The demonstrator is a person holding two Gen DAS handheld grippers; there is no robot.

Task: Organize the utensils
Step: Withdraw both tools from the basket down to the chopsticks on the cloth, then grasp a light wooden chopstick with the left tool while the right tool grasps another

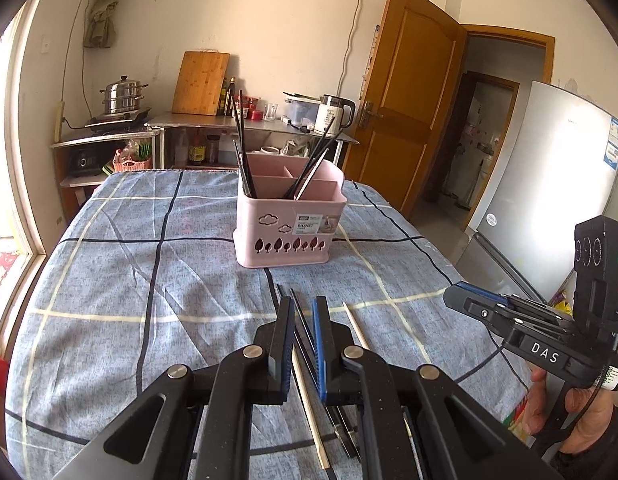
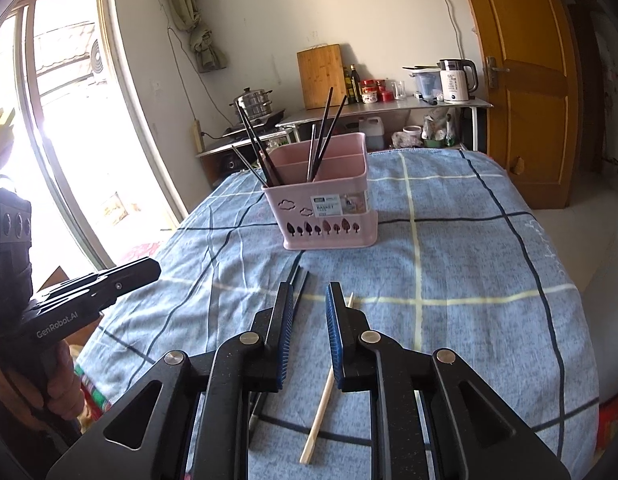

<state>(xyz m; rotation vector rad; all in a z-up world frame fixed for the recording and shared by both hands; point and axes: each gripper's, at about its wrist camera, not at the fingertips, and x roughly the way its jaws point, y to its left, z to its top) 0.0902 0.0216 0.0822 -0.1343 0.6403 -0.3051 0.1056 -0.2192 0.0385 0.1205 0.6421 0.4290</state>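
A pink utensil basket (image 1: 287, 216) stands mid-table with several black chopsticks (image 1: 241, 148) in its compartments; it also shows in the right wrist view (image 2: 329, 208). Loose chopsticks lie on the cloth near me: a wooden one (image 1: 309, 404) and black ones (image 1: 303, 322). My left gripper (image 1: 303, 312) is open above them, nothing held. My right gripper (image 2: 311, 300) is open over a wooden chopstick (image 2: 319, 412), with black chopsticks (image 2: 297, 280) just left of it. Each gripper shows in the other's view, the right (image 1: 509, 316) and the left (image 2: 89, 288).
The table wears a blue checked cloth (image 1: 129, 280). Behind it a metal counter (image 1: 249, 126) carries a steamer pot (image 1: 123, 98), a cutting board (image 1: 201, 82), bottles and a kettle (image 1: 335, 114). A wooden door (image 1: 409, 92) and a fridge (image 1: 549, 184) stand at the right.
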